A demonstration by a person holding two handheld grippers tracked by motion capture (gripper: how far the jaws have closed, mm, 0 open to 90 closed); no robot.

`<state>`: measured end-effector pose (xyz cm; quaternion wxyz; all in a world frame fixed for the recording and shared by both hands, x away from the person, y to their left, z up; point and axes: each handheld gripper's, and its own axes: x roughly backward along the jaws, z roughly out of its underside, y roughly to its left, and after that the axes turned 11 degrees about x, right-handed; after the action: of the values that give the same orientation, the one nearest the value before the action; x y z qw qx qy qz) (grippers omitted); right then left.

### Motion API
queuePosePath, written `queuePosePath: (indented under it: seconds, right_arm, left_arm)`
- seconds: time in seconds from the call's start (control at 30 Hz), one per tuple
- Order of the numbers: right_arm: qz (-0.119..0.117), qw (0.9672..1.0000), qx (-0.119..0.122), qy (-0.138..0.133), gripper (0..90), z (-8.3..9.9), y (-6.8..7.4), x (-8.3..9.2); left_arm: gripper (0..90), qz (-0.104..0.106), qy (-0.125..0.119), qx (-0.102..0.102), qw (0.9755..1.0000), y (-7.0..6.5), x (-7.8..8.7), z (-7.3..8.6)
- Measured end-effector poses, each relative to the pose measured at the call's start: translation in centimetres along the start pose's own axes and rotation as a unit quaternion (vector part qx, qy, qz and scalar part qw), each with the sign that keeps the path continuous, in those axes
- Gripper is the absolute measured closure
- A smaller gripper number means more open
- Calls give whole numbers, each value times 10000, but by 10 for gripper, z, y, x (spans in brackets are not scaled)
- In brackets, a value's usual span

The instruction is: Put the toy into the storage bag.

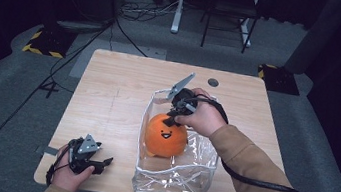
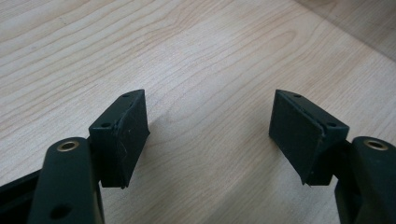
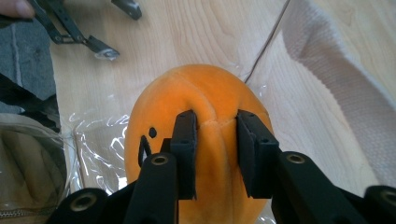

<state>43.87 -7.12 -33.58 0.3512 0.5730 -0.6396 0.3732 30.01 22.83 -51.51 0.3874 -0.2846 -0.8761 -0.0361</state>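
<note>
Already the orange plush toy (image 1: 166,135) sits inside the clear plastic bag (image 1: 174,177), right tongs (image 3: 216,140) pinching its top fold, left tongs (image 2: 210,135) idle and open; letting go remains.

The table (image 1: 117,98) is a pale wood-grain top with rounded corners, standing on grey carpet; a small round dark port (image 1: 213,82) sits near its far edge, right of centre; a clear bag (image 1: 174,177) stands directly on the wood on the near right part, its front wall close to the near edge; the left gripper (image 1: 98,162) rests at the near left corner, in a hand; the rest of the wood, the far left especially, is bare grain.
</note>
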Motion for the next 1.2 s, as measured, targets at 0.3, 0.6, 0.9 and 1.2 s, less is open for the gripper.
queuePosePath:
  seconds: [0.3, 0.6, 0.9, 1.2]
  right_arm:
    - [-100, 9995, -31, 308, 679, 6, 0, -17]
    - [-138, 9990, -127, 413, 639, 12, 0, -23]
    - [-51, 9990, -338, 275, 448, 21, 2, -17]
    - [133, 9984, -504, -222, 340, 26, 4, 5]
  left_arm:
    - [286, 3, 9, -9, 10000, 0, 0, 0]
    - [286, 1, 8, -11, 10000, 0, 0, 0]
    - [287, 0, 1, -3, 10000, 0, 0, 0]
    - [287, 1, 5, -6, 10000, 0, 0, 0]
